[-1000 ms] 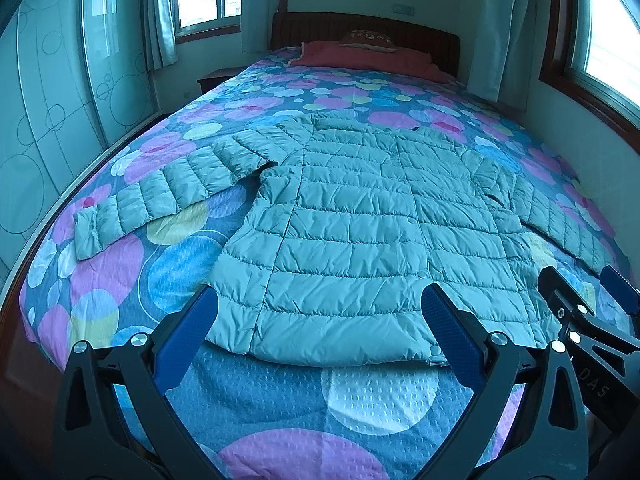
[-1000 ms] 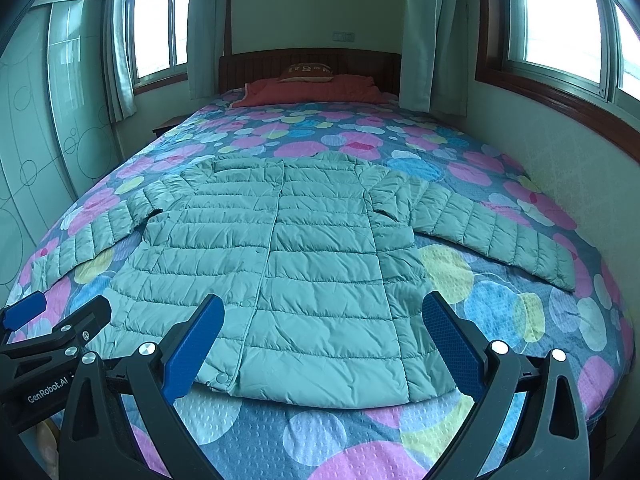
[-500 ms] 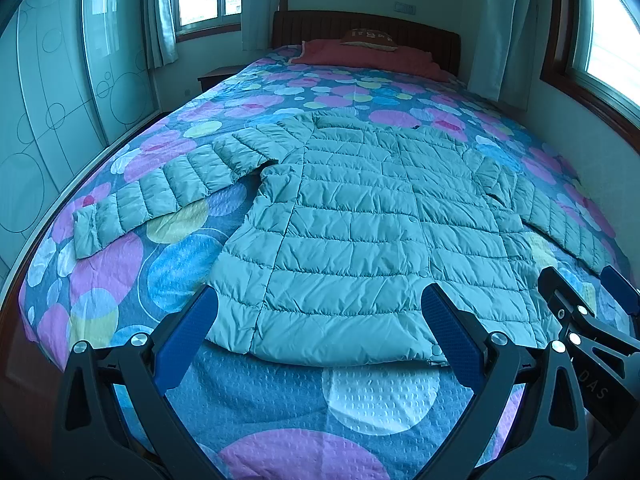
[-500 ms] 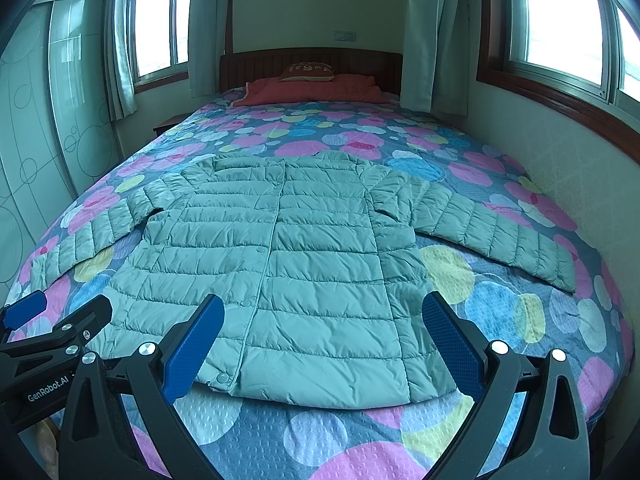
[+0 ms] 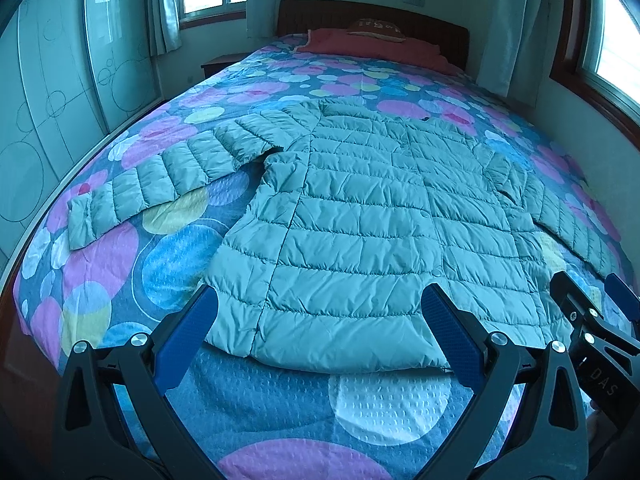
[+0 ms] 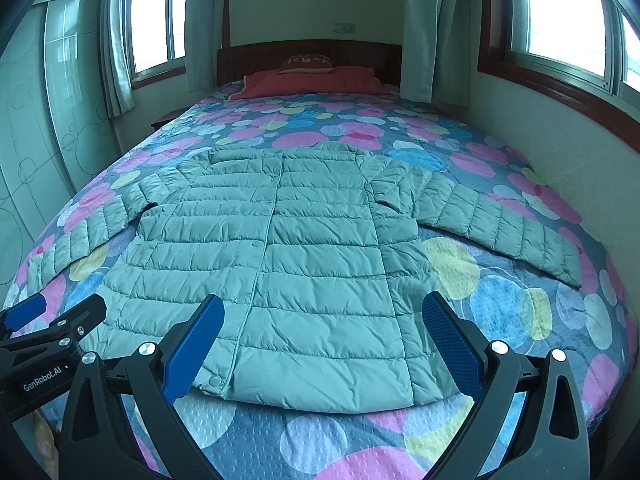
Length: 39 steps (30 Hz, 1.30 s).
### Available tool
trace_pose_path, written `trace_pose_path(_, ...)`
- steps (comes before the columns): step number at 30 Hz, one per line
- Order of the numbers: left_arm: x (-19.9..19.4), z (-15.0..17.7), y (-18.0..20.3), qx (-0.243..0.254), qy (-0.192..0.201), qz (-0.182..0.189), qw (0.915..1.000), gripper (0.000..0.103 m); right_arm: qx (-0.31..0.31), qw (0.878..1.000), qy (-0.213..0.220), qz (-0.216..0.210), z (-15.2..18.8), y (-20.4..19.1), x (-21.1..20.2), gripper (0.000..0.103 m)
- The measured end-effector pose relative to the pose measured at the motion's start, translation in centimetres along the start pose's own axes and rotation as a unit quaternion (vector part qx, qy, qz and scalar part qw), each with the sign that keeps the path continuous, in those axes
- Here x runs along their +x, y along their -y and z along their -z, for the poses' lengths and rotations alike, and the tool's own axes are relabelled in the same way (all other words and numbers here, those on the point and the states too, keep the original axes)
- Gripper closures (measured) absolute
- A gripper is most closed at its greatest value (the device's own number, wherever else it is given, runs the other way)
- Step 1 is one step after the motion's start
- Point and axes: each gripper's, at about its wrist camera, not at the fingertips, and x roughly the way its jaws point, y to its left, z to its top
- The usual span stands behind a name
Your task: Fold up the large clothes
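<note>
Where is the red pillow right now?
The red pillow sits at the far end of the bed, top centre in both views, against the dark wooden headboard, well beyond the green puffy jacket.

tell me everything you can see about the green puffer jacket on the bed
The pale green quilted puffer jacket lies flat, front up and unfolded, on the circle-patterned bedspread. Its padding is stitched in horizontal bands and looks light and puffy. The snap-button front is closed, collar towards the headboard, hem towards the cameras. Both sleeves spread outwards and rest on the bedspread. Neither open tool touches it.
</note>
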Motion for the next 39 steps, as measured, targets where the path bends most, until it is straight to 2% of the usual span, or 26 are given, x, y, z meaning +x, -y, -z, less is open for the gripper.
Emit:
trace_pose_path(5,3.3,-1.4,-2.1,-0.029,-0.04,-0.007,0.9988,0.004,0.025,0.999,-0.02,-0.012,-0.6,2.4,2.3,0.004)
trace_pose_path(8,5.2,-2.1,-4.1,-0.053,-0.05,-0.032,0.9968,0.027,0.062,0.998,-0.029,-0.011,-1.0,5.3,4.3,0.008)
trace_pose_path(10,6.7,-2.6,-5.8,-0.074,-0.062,-0.049,0.9941,0.035,0.076,0.996,-0.044,0.006,-1.3,7.3,6.0,0.049)
trace_pose_path(12,8.1,-3.1,-7.8,-0.099,-0.072,-0.065,0.9904,0.038,0.113,0.991,-0.067,0.011,-1.5,10.2,8.1,0.05)
trace_pose_path(14,9.3,-3.4,-9.9,-0.124,-0.075,-0.088,0.9855,0.038,0.154,0.986,-0.064,0.004,-1.6,13.0,9.2,0.049)
trace_pose_path(16,10.4,-3.5,-11.9,-0.149,-0.078,-0.109,0.9798,0.034,0.207,0.977,-0.054,0.001,-1.5,16.6,10.3,0.035)
trace_pose_path(18,11.4,-3.4,-13.8,-0.174,-0.082,-0.127,0.9731,0.028,0.261,0.965,-0.04,-0.003,-1.1,20.1,11.0,0.031)
trace_pose_path(24,13.4,-2.1,-18.5,-0.249,-0.093,-0.163,0.95,0.028,0.416,0.909,-0.015,0.004,2.1,30.6,13.5,0.031)
trace_pose_path(27,13.3,-1.9,-19.0,-0.254,-0.078,-0.181,0.9471,0.028,0.472,0.882,0.007,0.005,3.7,33.9,14.1,0.031)
trace_pose_path(30,13.2,-1.7,-19.0,-0.26,-0.072,-0.192,0.9435,0.028,0.531,0.845,0.063,-0.017,5.2,36.6,14.0,0.031)
trace_pose_path(32,13.2,-1.6,-18.6,-0.261,-0.069,-0.201,0.9416,0.028,0.55,0.83,0.092,-0.016,5.5,37.9,13.9,0.031)
trace_pose_path(36,13.8,-1.4,-18.0,-0.237,-0.069,-0.224,0.9426,0.023,0.574,0.808,0.132,-0.012,5.6,39.6,14.0,0.031)
trace_pose_path(39,13.6,-1.2,-17.9,-0.236,-0.067,-0.23,0.9417,0.022,0.576,0.805,0.144,-0.004,5.3,40.4,14.0,0.033)
